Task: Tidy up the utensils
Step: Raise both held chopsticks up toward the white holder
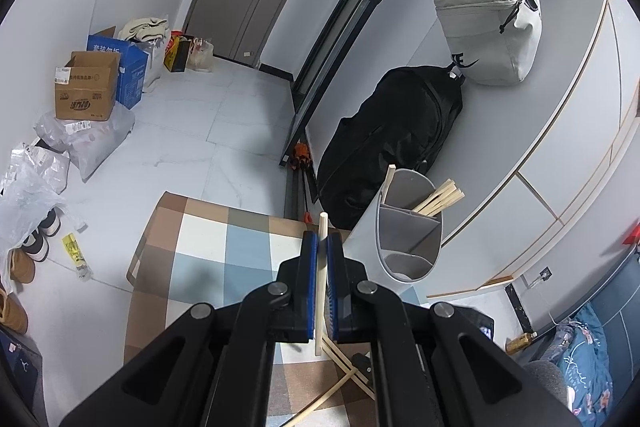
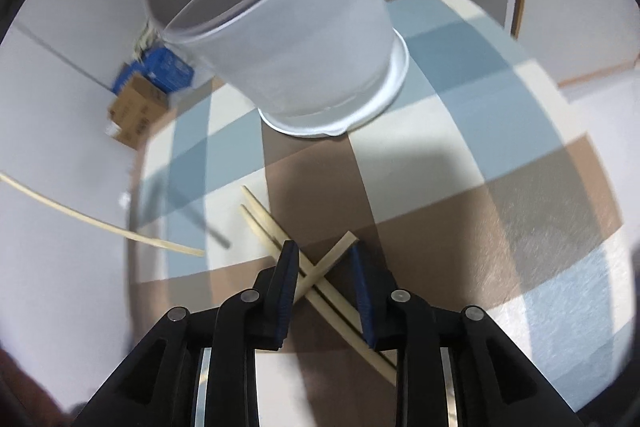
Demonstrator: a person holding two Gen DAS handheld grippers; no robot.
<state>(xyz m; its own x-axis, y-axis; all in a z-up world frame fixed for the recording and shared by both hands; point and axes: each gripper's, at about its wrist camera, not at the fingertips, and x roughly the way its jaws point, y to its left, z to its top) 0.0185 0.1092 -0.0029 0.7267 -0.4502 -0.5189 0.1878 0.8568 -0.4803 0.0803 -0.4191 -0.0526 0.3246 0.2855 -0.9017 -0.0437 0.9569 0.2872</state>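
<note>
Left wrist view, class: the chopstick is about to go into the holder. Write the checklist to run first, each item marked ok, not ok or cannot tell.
1. Left gripper shut on one chopstick: ok.
2. Holder upright on the table: ok.
3. An open compartment has room: ok.
4. Chopstick tip over the holder's mouth: not ok, it sits left of it.
5. Right gripper clear of the holder: ok, open over loose chopsticks.

Pale wooden chopsticks (image 2: 320, 279) crossed on the checked cloth; others upright in the grey divided holder (image 1: 408, 227)
</note>
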